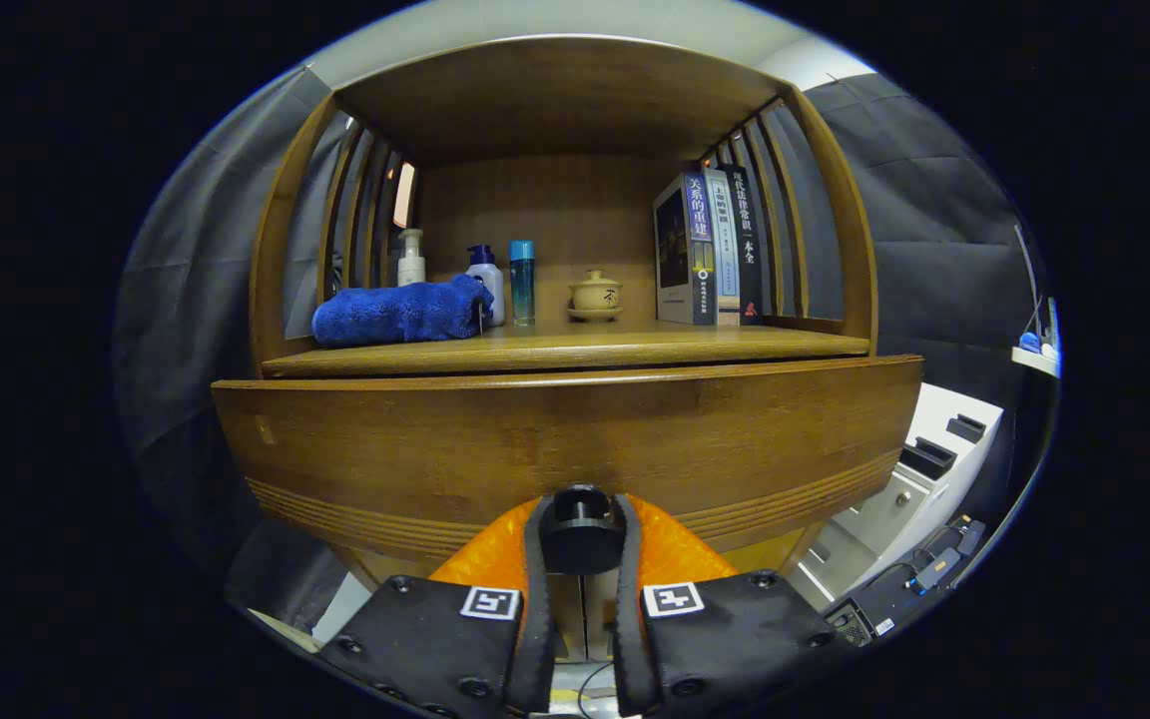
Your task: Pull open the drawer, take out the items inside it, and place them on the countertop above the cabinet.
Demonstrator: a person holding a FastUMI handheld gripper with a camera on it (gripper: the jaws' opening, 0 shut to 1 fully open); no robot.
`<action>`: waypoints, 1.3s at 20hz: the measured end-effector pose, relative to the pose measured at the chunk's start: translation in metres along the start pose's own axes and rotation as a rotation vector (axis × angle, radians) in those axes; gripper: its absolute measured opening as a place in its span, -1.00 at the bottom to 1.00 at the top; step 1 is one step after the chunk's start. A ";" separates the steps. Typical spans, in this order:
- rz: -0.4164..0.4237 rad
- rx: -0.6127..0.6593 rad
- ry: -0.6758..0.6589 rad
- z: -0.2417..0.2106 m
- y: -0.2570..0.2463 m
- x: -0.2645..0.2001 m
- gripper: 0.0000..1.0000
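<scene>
The wooden drawer front (415, 449) fills the space just ahead of me, below the countertop (635, 345) of the cabinet. Its black round knob (580, 534) sits between my fingers. My gripper (580, 514) is shut on the knob, with one finger (535, 569) pressing on each side. A thin dark gap runs between the drawer's top edge and the countertop edge. The inside of the drawer is hidden.
On the countertop lie a rolled blue towel (400, 312), a pump bottle (411, 258), a white bottle (485, 280), a slim blue bottle (522, 282), a lidded tea cup (595, 295) and upright books (710, 250). A white unit (919, 479) stands low to the right.
</scene>
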State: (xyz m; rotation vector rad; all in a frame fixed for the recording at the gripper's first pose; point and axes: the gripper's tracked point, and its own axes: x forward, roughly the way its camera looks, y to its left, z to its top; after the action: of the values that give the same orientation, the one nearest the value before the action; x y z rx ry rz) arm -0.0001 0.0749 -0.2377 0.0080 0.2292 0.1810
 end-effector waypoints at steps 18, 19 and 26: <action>-0.009 0.005 0.005 -0.021 -0.001 -0.084 -0.43; -0.011 -0.002 0.013 -0.020 0.000 -0.084 -0.49; 0.005 0.003 0.022 -0.026 0.000 -0.104 -0.55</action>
State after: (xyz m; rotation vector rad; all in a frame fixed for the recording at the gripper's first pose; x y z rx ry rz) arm -0.1051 0.0565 -0.2393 0.0094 0.2509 0.1854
